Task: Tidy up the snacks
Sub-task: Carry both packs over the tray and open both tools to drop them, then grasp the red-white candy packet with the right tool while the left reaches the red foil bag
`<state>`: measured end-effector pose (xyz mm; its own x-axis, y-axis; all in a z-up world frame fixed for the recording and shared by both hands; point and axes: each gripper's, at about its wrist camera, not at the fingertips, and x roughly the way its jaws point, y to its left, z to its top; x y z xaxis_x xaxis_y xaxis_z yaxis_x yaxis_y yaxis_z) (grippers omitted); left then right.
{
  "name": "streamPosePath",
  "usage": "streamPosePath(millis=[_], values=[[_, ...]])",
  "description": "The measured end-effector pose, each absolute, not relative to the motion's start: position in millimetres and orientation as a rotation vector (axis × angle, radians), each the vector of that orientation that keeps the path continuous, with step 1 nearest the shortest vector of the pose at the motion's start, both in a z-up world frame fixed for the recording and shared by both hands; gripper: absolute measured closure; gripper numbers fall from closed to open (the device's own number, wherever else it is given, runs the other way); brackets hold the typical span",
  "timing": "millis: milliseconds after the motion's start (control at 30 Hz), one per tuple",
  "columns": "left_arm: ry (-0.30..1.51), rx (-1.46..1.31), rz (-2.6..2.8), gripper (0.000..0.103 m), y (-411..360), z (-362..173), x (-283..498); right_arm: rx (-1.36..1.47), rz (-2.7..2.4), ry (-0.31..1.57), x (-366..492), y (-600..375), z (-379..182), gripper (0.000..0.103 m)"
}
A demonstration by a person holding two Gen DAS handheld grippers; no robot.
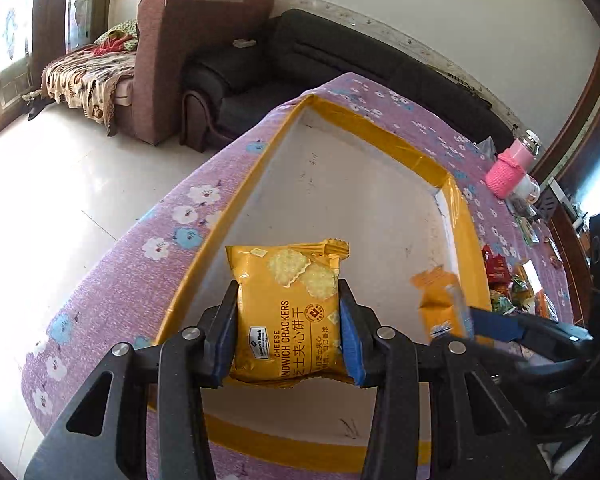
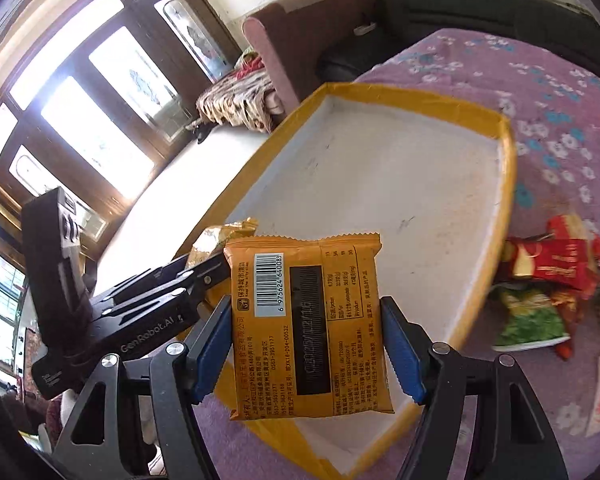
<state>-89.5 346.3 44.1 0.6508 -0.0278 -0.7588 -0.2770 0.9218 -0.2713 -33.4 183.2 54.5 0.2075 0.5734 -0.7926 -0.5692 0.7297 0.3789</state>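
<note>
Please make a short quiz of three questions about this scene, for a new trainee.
1. True or false: the white tray with the yellow rim already holds several packs.
2. What does the left gripper hold?
3. Which side of the right gripper's pack faces its camera? A) front B) barcode side

Key:
1. False, its floor is bare.
2. A cheese sandwich crackers pack.
3. B

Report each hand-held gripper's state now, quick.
Left hand-held gripper: closed on a cheese cracker pack, front side showing.
Right hand-held gripper: closed on a second cracker pack, barcode side showing.
</note>
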Motion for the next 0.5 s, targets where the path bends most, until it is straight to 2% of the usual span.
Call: streamPosePath(millis=[133, 233, 500], values=[[0.855, -0.397, 0.137, 0.059, 353, 45, -94, -0.005, 0.773, 1.129, -33, 191, 38, 0.032], [0.853, -0.429, 0.130, 0.052, 355, 47, -96, -0.014, 0.766, 1.109, -35, 194, 37, 0.030], [0.806, -0.465, 0.152, 0.050, 358, 68, -109, 0.025, 0.803, 1.021, -54, 163, 70, 0.031]])
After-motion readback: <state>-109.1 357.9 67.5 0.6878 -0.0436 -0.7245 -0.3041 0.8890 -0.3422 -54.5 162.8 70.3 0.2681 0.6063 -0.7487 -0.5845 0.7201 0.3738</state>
